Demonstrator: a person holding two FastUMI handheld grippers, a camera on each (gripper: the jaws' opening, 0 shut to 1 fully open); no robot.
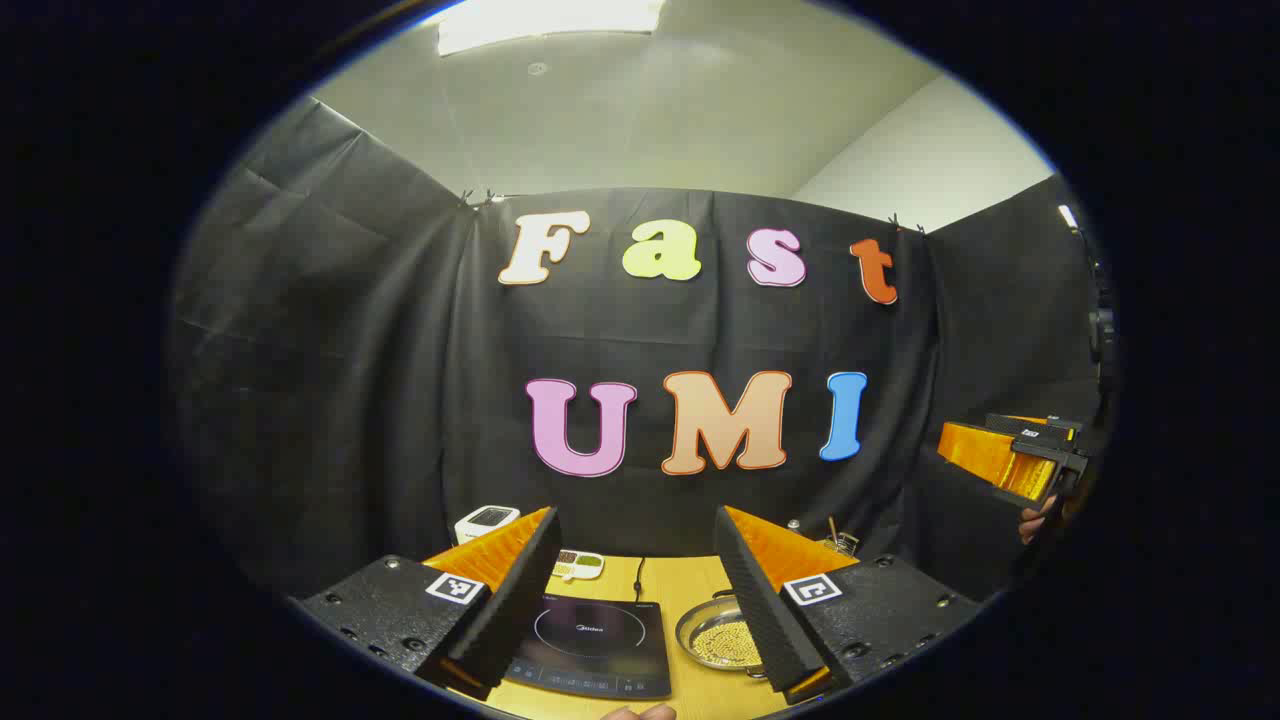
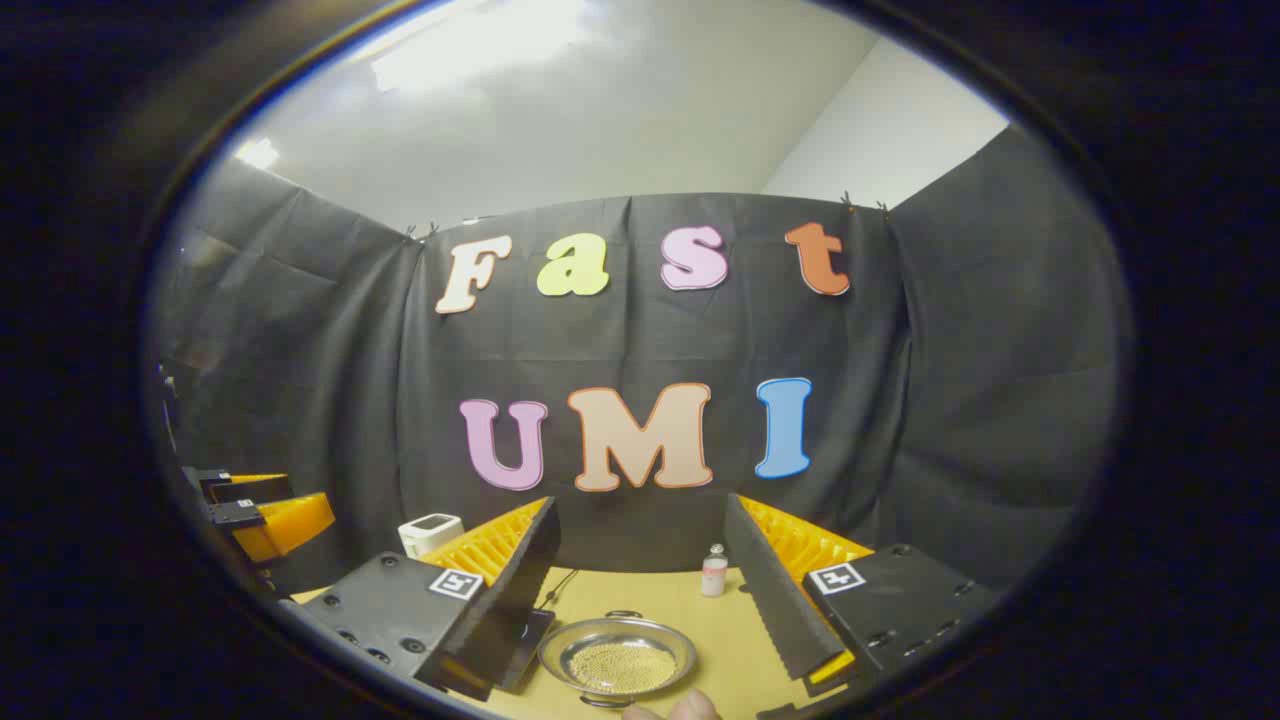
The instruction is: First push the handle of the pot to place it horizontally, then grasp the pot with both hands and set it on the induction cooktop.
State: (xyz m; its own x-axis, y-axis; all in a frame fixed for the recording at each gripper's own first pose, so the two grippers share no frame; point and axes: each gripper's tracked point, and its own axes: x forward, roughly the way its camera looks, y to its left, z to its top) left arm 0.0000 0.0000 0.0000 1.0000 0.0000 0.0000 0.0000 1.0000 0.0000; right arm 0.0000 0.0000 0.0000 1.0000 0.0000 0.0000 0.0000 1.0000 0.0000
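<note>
A shallow steel pot holding small yellow grains sits on the wooden table, just right of the black induction cooktop. My left gripper hangs open above and in front of both, with nothing between its fingers. In the right gripper view the pot lies low between the fingers of my open right gripper, with loop handles at its near and far rim. The cooktop peeks out behind the left finger. Each gripper also shows in the other's view, the right gripper and the left gripper, both held high above the table.
A white device and a small dish of seasonings stand behind the cooktop. A glass jar and a small bottle stand behind the pot. A person's fingers show at the table's near edge.
</note>
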